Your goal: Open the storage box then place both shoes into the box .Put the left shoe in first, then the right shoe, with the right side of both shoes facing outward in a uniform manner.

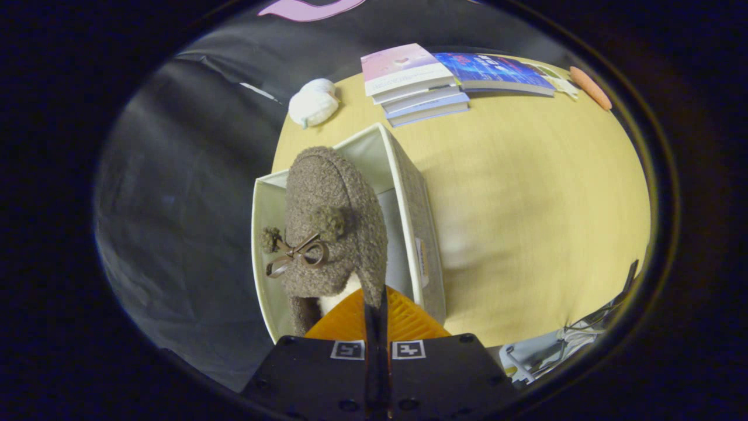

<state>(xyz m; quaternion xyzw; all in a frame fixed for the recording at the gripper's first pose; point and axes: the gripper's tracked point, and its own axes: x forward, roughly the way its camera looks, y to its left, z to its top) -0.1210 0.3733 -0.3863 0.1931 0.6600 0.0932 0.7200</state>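
Gripper (377, 304) state: the two fingers are drawn nearly together, leaving only a thin slit, and they pinch the rear collar edge of a fuzzy brown shoe (333, 228). Both fingers appear to press on that edge, though the contact itself is hidden behind the fingertips.

Shoe position: the shoe hangs just ahead of the fingers, directly over the open storage box (409, 199). Its long axis runs straight away from the gripper, heel nearest the fingers and toe pointing toward the far end of the box. A small bow with pompoms (301, 248) sits on the upper, near the opening. Whether the sole has touched the box floor cannot be told from this view.

Box position: the box stands on a wooden table (526, 204), its long sides roughly parallel to the shoe's axis. The shoe lies nearer one long wall, leaving free floor along the other wall beside it.

Critical relation: shoe axis and box axis are aligned, so the coming move is judged to be a straight lowering followed by release.

Stacked books (418, 82) and a white cloth bundle (314, 104) lie beyond the box.
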